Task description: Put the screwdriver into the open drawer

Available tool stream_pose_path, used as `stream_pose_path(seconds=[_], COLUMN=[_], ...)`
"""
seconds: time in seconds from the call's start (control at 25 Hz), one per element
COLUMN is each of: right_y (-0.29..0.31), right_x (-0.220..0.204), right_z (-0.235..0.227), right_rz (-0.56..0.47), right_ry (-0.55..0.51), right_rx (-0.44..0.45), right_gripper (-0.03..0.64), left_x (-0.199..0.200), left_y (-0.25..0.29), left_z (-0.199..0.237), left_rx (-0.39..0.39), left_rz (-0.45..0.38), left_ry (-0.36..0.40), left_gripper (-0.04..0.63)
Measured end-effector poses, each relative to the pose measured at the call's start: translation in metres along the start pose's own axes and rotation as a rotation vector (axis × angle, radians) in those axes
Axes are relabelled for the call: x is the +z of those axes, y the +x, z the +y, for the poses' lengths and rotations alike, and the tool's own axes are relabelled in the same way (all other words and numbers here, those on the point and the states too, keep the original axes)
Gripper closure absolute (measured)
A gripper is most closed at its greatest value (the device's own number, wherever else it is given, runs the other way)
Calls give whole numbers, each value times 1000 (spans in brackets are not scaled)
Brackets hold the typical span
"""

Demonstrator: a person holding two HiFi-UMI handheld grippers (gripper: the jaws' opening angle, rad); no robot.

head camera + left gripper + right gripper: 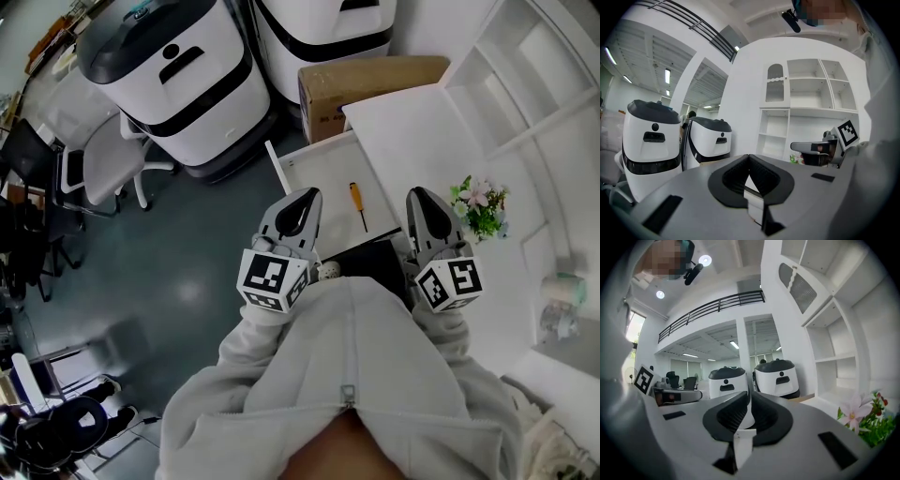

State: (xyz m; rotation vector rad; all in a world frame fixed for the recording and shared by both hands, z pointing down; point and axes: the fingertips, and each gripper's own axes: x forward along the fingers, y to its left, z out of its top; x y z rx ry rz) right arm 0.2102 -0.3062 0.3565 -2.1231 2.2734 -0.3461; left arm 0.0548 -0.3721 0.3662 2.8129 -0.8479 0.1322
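A screwdriver (358, 204) with an orange handle lies inside the open white drawer (322, 176), which juts out from the white desk (441, 141). Both grippers are held up close to the person's chest, above the drawer's near end and apart from the screwdriver. My left gripper (306, 195) is shut with nothing between its jaws, which meet at the tip (749, 157). My right gripper (418, 194) is shut too and empty (749, 393). Each gripper shows at the side of the other's view, the right gripper (813, 147) and the left gripper (677, 395).
Two white-and-black machines (178, 75) (323, 33) stand on the dark floor beyond the drawer, with a cardboard box (361, 84) beside them. An office chair (98, 164) is at the left. A small flower pot (480, 208) sits on the desk under white shelves (525, 75).
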Motion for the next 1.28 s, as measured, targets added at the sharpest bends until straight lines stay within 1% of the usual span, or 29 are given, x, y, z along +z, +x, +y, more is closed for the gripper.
stream_pose_path(seconds=[0.08,0.24,0.4,0.76,1.28], right_y=[-2,-9,-15,-13,-5], right_x=[-3,-22,-32,-32,-40], right_z=[-9,-34,-48,-53,-55], right_rz=[13,78,107,117,142], right_ry=[-17,12,34,16,34], right_rx=[-42,-141,-187,-180,-166], right_gripper=[569,580,584,584,584], left_x=[-1,-5,-10,-13,-20], left_y=[0,3,7,15,24], left_z=[0,1,-1,-6,-4], left_rx=[0,1,-5,-8,-14], left_rz=[2,12,28,39,58], left_ry=[4,6,7,9,-2], left_gripper=[580,580,580,580,580])
